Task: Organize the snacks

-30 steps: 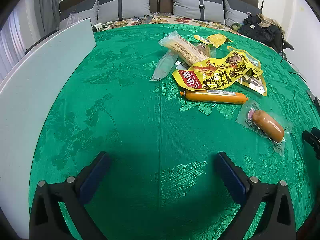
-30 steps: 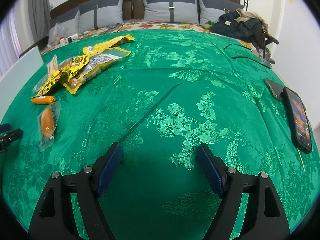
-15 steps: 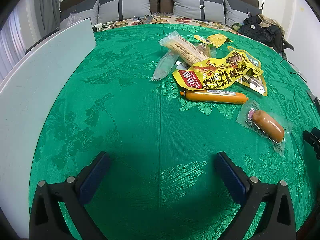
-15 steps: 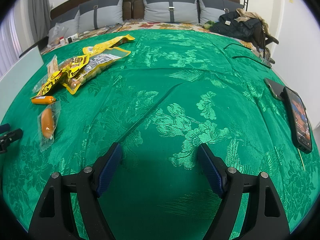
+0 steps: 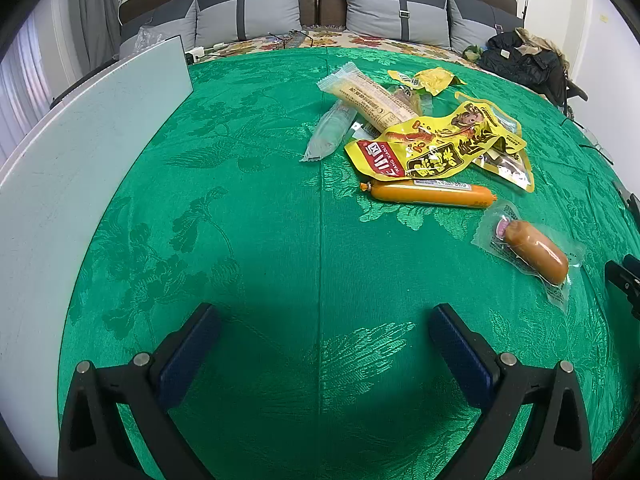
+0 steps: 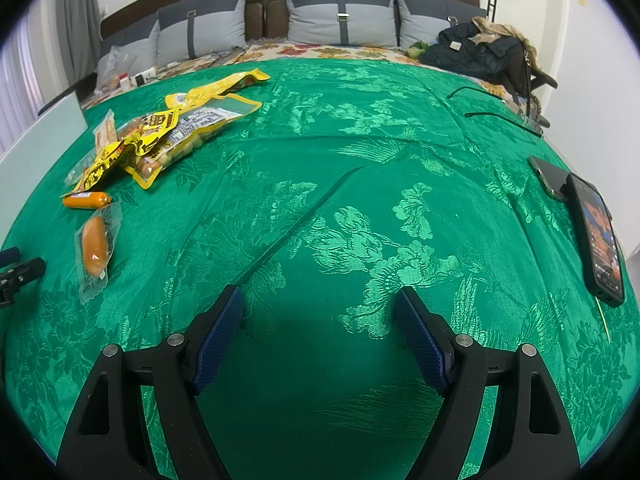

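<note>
Snacks lie in a loose pile on the green cloth. In the left wrist view I see a long orange sausage (image 5: 430,195), a short sausage in a clear wrapper (image 5: 534,250), a big yellow bag (image 5: 436,144), a long biscuit pack (image 5: 370,98), a clear pale pack (image 5: 330,132) and a small yellow packet (image 5: 430,79). My left gripper (image 5: 324,340) is open and empty, low over bare cloth in front of the pile. My right gripper (image 6: 320,320) is open and empty, well right of the snacks. The short sausage (image 6: 94,246) and yellow bag (image 6: 160,132) show at its far left.
A white board (image 5: 80,168) stands along the left edge of the cloth. A phone (image 6: 598,236) and a second dark device (image 6: 550,176) lie at the right edge. Cables (image 6: 500,118), pillows (image 6: 340,16) and a dark jacket (image 6: 480,52) are at the back.
</note>
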Available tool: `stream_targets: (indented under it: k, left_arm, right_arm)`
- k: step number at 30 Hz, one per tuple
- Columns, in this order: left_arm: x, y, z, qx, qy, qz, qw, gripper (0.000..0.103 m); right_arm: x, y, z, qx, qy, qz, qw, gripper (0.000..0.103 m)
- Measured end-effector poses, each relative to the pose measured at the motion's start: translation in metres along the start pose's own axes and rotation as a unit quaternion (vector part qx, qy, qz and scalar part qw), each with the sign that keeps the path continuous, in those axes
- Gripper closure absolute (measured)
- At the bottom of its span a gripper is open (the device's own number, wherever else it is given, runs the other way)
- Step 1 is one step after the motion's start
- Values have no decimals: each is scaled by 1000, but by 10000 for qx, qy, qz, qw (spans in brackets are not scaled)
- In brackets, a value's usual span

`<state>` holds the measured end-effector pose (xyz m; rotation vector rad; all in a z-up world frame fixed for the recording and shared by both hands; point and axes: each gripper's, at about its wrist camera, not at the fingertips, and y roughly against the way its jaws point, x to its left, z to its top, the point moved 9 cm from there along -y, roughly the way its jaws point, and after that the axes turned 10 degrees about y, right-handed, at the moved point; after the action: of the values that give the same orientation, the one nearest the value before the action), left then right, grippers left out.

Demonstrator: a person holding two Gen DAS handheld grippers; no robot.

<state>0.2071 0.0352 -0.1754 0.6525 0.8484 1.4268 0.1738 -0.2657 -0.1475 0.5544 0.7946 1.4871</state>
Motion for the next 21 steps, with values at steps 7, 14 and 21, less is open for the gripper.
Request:
stream_targets:
  k: [7, 14, 21]
  left_arm:
    - [0, -1, 1, 316, -258, -78, 9991, 0]
    - [5, 2, -1, 88, -386, -222, 9990, 0]
    - [6, 1, 0, 53, -361, -242, 9990, 0]
  right_arm:
    - [0, 0, 0, 0, -2, 3, 10000, 22]
    - [0, 0, 0, -4, -5, 2, 10000, 22]
    - [58, 35, 34, -818, 260, 1233, 9886, 21]
